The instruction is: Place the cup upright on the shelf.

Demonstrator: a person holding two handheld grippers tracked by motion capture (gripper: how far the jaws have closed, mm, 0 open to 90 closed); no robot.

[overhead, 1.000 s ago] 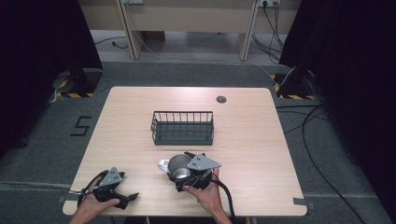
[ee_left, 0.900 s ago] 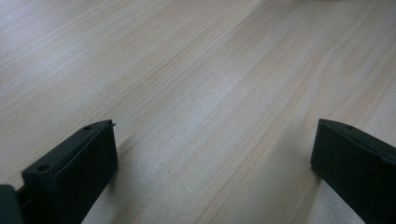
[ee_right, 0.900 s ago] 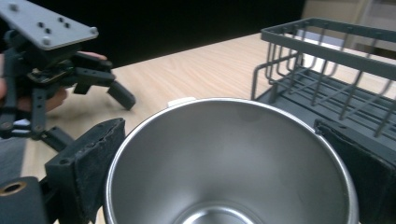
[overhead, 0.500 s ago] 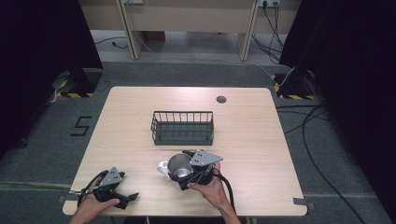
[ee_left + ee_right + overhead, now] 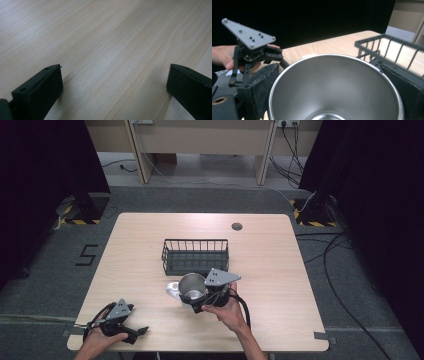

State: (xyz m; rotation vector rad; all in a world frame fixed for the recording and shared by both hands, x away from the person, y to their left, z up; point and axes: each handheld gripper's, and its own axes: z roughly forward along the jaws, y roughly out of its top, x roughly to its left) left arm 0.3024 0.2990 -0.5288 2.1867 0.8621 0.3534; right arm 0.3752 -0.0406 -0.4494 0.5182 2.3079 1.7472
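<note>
Steel cup (image 5: 337,87) | between right claw (image 5: 332,85) jaws | beside wire basket (image 5: 196,256)

A black wire basket (image 5: 195,255) stands mid-table (image 5: 280,270), a round grommet (image 5: 237,226) behind it

Right gripper (image 5: 197,301) has risen and shifted forward, toward the wire basket (image 5: 195,256), over the last second. The steel cup (image 5: 192,287) clamped between its jaws has travelled with it and now sits nearer the basket's front wall than before. The grey plate on top of the gripper has swung from lying roughly level to tilted up, so the gripper has rotated as it went. The cup's mouth now shows more open toward the high camera. The hand (image 5: 226,312) behind the gripper has advanced with it.
</note>
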